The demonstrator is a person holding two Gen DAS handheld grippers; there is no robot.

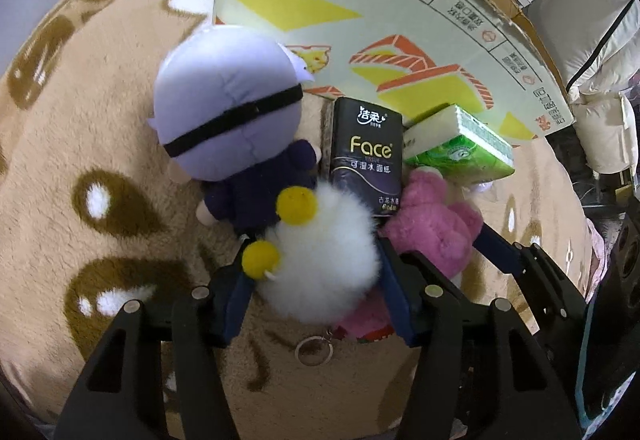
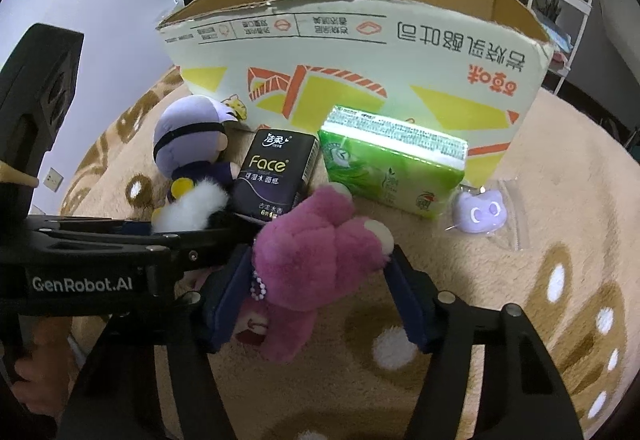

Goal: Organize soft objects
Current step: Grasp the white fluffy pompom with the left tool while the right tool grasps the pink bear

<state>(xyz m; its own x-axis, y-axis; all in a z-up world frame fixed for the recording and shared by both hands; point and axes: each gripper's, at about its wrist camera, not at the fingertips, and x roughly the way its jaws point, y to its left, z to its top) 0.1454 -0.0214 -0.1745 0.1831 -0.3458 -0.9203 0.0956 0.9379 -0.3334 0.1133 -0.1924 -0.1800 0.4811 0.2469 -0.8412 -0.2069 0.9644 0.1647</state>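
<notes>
Both grippers' black arms fill the bottom of their views. Between the blue pads of the left gripper (image 1: 316,272) sits the white fluffy toy (image 1: 324,256), its jaws pressed into the fur on both sides; the toy's long axis runs from the keyring (image 1: 314,350) nearest the camera up toward its two yellow pom-poms (image 1: 296,205), which point at the purple-haired doll (image 1: 228,111). The right gripper (image 2: 316,280) straddles the pink plush bear (image 2: 316,260), its jaws closed against the bear's flanks; the bear lies lengthwise, away from the camera, its paws toward the green tissue pack (image 2: 396,163), a bead chain (image 2: 258,286) hanging by the near pad. Both toys rest on the tan blanket (image 2: 500,320) with brown-and-white blotches, side by side and touching. Just beyond them stands the black tissue pack (image 1: 366,155), upright and between the doll and the green pack, which leans tilted against the cardboard box (image 2: 360,51). That box stands open-topped behind everything, its printing upside down. The doll lies face down with a black band across its head, touching the white toy. A small lilac cat charm (image 2: 480,213) in a clear bag lies apart, near the box's right corner. In the right wrist view, the left gripper's body crosses in from the left edge, crowding the bear's side.
</notes>
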